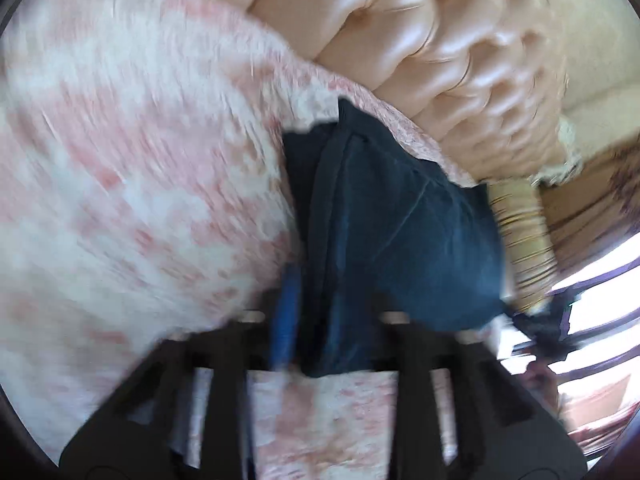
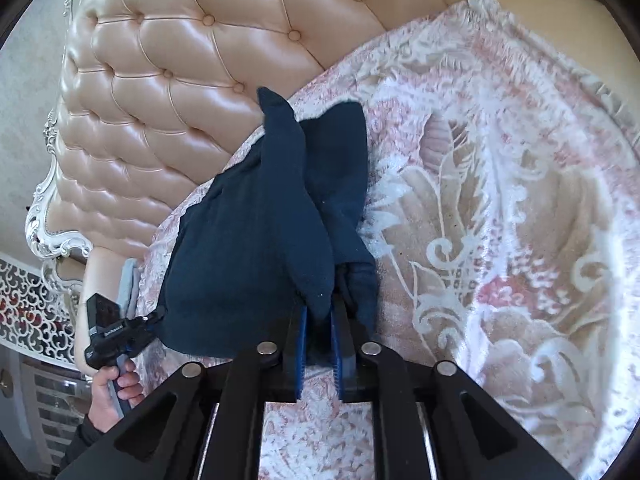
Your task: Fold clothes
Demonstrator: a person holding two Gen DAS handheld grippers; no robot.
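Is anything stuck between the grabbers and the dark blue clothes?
No, nothing visible is in the way. The dark blue garment lies on the pink bedspread, and a fold of it already sits between the jaws of the right gripper. It also reaches in between those of the left gripper.

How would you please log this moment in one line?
scene: dark blue garment on pink bedspread | right tongs: garment between | left tongs: garment between

Right gripper (image 2: 320, 344) tilts steeply down, blue-padded jaws nearly together, dark cloth pinched between them. Left gripper (image 1: 332, 320) also angles down, jaws partly apart with cloth between them; grip unclear from blur. Left hand (image 2: 116, 392) wraps the handle, dark sleeve at the wrist.
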